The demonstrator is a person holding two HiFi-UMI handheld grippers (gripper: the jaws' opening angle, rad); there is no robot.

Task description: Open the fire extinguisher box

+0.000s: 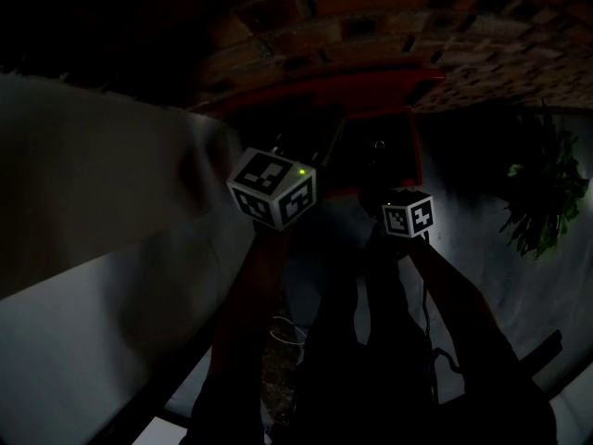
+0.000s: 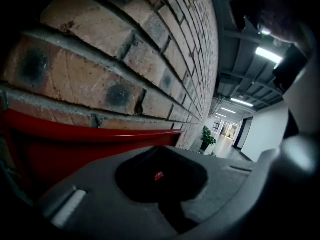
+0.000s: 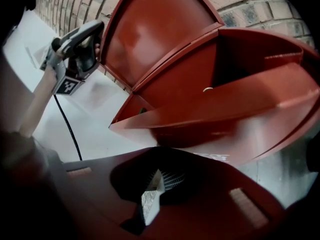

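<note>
The left tool (image 2: 159, 181) has its jaws closed, seemingly nipping the left edge of the raised lid (image 3: 155, 34), with a sliver of red showing between them. The fire extinguisher box (image 3: 240, 104), mounted on the brick wall (image 2: 125, 49), stands open, its inside in shadow. The right tool (image 3: 152, 196), jaws together and empty, hangs just below it. The opening looks done, bar letting go
</note>
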